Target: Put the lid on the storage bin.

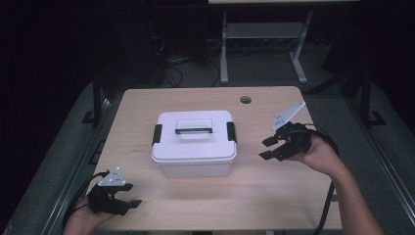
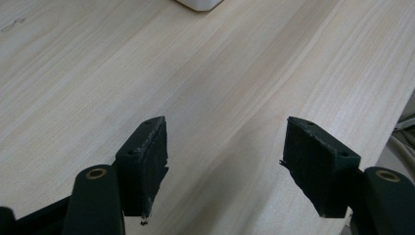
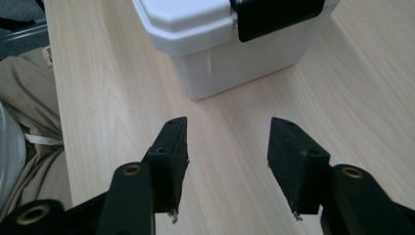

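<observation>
The white plastic lidded box with black side latches (image 1: 194,143) sits mid-table on the pale wooden table (image 1: 274,196). My right gripper (image 1: 268,148) hovers just beside its right latch, jaws apart and empty. My left gripper (image 1: 128,203) rests near the table's front-left corner, jaws wide, holding nothing.

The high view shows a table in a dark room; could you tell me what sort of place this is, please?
Probably a lab or recording workspace: a light wooden table with a cable hole, loose cables on the floor behind it, and another desk's metal frame beyond.
</observation>
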{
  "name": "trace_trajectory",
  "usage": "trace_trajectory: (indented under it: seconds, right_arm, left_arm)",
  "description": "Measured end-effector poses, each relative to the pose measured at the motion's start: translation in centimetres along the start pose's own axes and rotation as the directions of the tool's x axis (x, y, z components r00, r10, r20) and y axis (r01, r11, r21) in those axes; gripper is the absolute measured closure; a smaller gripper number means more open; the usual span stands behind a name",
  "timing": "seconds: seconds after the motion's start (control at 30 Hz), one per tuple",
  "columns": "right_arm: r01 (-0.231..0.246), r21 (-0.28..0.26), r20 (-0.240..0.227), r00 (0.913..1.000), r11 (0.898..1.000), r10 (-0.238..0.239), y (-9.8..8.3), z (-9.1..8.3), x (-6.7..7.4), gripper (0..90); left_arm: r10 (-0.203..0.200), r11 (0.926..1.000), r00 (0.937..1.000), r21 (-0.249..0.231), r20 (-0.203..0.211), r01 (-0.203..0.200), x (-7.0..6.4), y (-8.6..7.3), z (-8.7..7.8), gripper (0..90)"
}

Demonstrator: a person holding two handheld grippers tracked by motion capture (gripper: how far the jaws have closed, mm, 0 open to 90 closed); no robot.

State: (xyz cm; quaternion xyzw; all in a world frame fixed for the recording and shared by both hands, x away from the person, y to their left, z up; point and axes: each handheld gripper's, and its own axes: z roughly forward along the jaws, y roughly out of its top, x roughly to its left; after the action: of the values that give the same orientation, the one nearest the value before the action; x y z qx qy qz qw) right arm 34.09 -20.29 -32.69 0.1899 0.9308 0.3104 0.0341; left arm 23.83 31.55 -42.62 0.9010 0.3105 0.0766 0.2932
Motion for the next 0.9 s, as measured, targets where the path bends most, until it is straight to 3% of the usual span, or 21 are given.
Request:
trace_trajectory:
  seconds: [0.9]
  right_arm:
    - [-0.044,0.003,-0.009,0.999,0.999,0.044,-3.1,0.9,0.4,47.5]
  left_arm:
    - [0.0,1.0,1.0,-0.004,0.004,0.0,0.0,0.0,0.0,32.8]
